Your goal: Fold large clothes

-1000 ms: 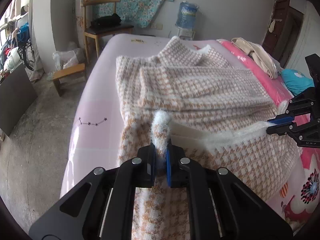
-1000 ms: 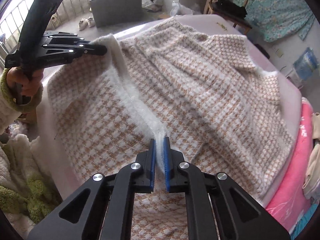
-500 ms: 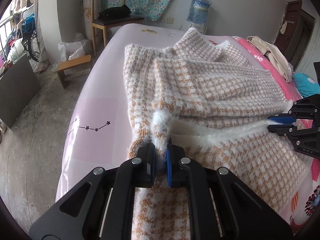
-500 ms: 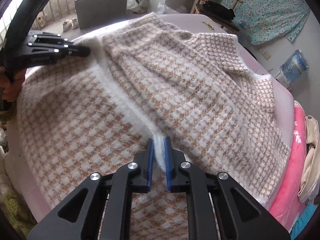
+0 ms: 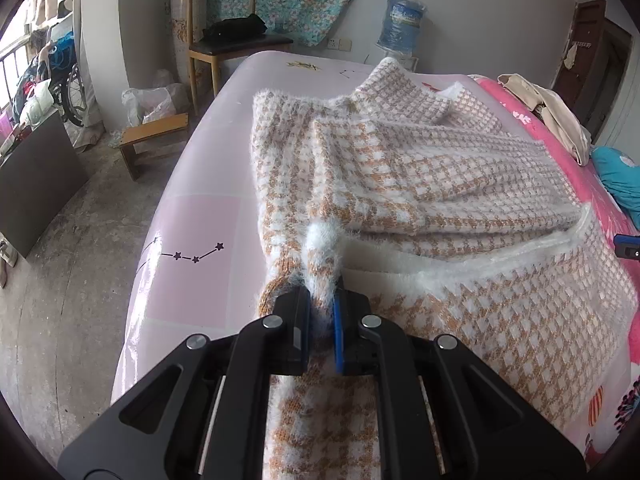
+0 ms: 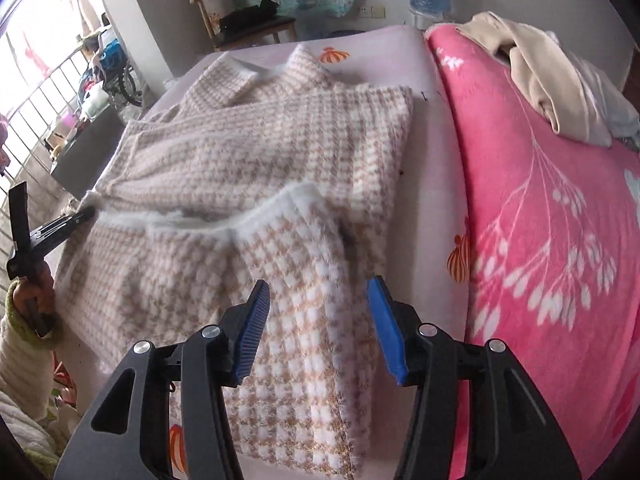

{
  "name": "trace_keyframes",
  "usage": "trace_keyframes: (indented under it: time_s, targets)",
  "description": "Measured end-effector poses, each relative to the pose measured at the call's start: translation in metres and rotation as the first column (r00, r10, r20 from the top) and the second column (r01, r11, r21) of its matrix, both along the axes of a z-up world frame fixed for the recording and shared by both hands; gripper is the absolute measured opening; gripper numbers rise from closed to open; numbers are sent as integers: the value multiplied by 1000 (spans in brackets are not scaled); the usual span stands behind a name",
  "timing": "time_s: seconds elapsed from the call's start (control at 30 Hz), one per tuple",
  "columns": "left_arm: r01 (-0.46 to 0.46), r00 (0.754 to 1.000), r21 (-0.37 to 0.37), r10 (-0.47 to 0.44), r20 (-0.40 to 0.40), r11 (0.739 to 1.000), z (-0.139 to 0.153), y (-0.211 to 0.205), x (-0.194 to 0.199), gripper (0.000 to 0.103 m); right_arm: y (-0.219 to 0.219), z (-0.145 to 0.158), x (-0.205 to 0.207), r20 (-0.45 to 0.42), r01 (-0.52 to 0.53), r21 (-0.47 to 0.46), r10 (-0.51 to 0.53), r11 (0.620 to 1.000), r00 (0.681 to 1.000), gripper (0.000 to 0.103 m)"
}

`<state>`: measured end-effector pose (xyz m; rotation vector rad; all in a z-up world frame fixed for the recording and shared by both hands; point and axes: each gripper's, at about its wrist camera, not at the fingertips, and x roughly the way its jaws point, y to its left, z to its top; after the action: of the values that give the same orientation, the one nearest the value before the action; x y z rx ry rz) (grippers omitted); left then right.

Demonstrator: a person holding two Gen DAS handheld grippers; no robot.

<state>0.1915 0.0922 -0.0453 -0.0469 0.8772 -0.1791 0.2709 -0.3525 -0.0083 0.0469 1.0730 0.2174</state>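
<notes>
A large fluffy sweater (image 5: 420, 168) in an orange-and-white check lies spread on the pink bed sheet (image 5: 192, 216), its lower part folded up over the body. My left gripper (image 5: 322, 312) is shut on the sweater's white furry hem near the bed's left side; it also shows at the left of the right wrist view as the left gripper (image 6: 86, 213), held by a hand in a green-cuffed sleeve. My right gripper (image 6: 318, 300) hovers over the folded sweater (image 6: 280, 184), its jaws opening, its blue pads clear of the cloth. A tip of the right gripper (image 5: 628, 245) peeks in at the left wrist view's right edge.
A pink flowered blanket (image 6: 540, 208) covers the bed's right side, with beige clothes (image 6: 540, 68) piled on it. Beyond the bed stand a wooden chair (image 5: 224, 48), a low stool (image 5: 154, 136) and a water bottle (image 5: 400, 20). Bare concrete floor (image 5: 72, 280) lies left.
My right gripper has let go of the white hem, opened, rolled and swung away to the right. The left gripper stays shut on the hem, which has sunk a little toward the bed.
</notes>
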Motion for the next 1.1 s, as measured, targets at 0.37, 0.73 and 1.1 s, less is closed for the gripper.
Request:
trace_keyframes:
  time_s: [0.37, 0.73, 1.1]
  targets:
    - [-3, 998, 20, 1, 60, 1000, 16, -3, -11, 8, -7, 1, -22, 71, 67, 32, -69, 997, 995, 8]
    - [-5, 1000, 64, 4, 5, 998, 5, -15, 8, 17, -21, -36, -28, 62, 183, 89, -189, 979, 980, 13]
    - [265, 957, -112, -247, 150, 958, 63, -52, -72, 27, 72, 12, -68, 192, -121, 89, 102, 989, 976, 39]
